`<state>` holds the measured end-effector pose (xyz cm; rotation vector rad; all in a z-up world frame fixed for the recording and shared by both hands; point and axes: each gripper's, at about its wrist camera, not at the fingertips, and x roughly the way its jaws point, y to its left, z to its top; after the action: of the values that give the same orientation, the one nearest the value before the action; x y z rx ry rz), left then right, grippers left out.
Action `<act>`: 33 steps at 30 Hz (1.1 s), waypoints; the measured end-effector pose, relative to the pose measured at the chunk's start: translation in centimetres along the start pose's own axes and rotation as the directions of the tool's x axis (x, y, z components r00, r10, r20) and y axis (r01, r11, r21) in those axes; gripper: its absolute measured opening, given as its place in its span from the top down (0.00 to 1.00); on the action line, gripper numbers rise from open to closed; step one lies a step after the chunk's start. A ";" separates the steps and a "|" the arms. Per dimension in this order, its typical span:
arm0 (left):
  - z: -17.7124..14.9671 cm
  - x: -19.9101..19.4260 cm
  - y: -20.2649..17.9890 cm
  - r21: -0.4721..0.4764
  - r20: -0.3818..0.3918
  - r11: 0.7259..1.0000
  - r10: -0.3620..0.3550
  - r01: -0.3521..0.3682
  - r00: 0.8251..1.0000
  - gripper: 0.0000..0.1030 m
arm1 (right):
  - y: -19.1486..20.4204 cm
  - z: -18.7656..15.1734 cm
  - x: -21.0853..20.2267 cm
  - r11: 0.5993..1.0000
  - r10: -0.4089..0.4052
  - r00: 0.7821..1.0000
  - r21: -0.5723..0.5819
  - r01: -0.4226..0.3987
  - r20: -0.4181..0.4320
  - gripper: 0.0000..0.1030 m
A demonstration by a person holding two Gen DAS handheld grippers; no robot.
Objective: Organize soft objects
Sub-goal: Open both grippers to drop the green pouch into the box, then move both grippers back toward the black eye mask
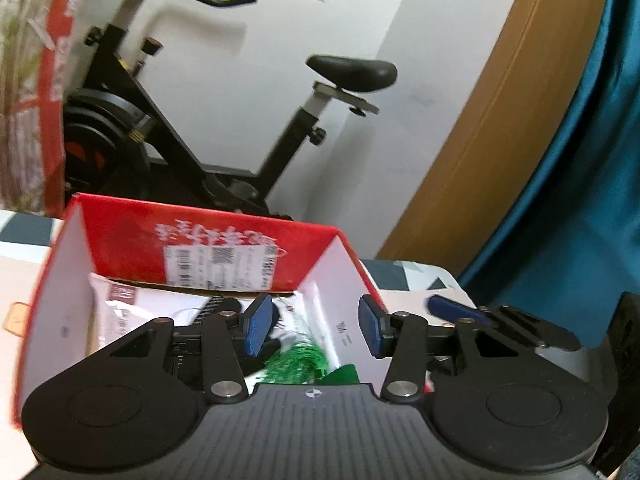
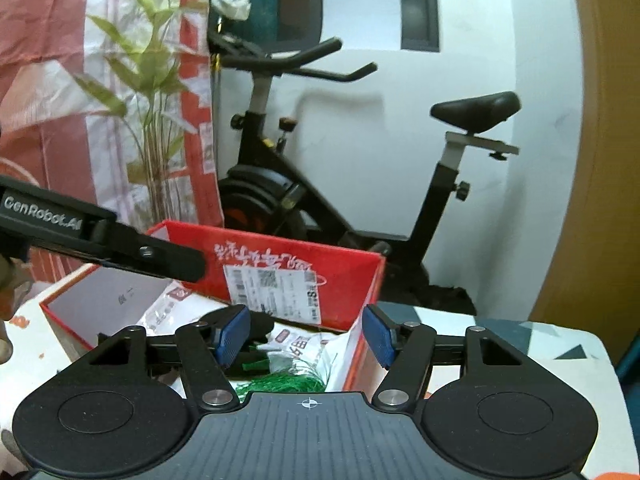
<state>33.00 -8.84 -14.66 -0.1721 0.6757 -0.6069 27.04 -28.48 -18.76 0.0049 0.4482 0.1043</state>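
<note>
A red cardboard box (image 1: 208, 236) with white inner walls stands open on the table (image 2: 560, 344), close to the table's far edge, with a printed shipping label (image 2: 276, 292) on its far wall. The box holds the soft objects: white plastic packets (image 1: 128, 312) lie along its bottom, and a bundle of green tinsel (image 1: 298, 364) lies at the near side beside another white packet (image 2: 304, 344). The left hand-held gripper (image 1: 316, 328) hovers over the near part of the box, its blue pads (image 1: 258, 328) spread apart above the tinsel and grasping nothing. The right hand-held gripper (image 2: 306, 336) hovers over the same area from the box's right side, jaws likewise released, with the tinsel and packet below the gap but not pinched. The right wrist view shows the left hand-held gripper reaching in over the box's left wall. Behind the table stand an exercise bike (image 2: 360, 208), a potted plant (image 2: 152, 92) and a white wall (image 1: 420, 80).
</note>
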 end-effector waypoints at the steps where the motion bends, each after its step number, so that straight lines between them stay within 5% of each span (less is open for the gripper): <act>1: -0.2 -0.7 0.1 0.010 0.008 1.000 0.013 -0.013 1.000 0.51 | -0.1 0.0 -0.4 1.000 -0.002 1.000 0.006 0.002 0.008 0.43; 12: -5.5 -9.1 -0.2 0.170 0.072 0.967 0.180 -0.190 0.981 0.50 | 1.5 -2.9 -5.8 0.999 0.014 0.999 0.046 -0.017 0.052 0.39; 22: -12.8 -13.4 2.2 0.058 -0.008 0.970 0.239 -0.238 0.971 0.50 | 4.4 -8.6 -9.2 0.991 0.059 0.998 0.121 -0.061 0.021 0.39; 33: -19.6 -13.0 3.9 -0.042 -0.144 0.960 0.268 -0.277 0.953 0.50 | 8.4 -15.4 -10.2 0.992 0.098 0.982 0.096 -0.084 -0.159 0.39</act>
<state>14.44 2.65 -24.19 -0.0922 0.8356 -0.3337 10.41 -21.44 -28.02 0.1053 0.6167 0.1758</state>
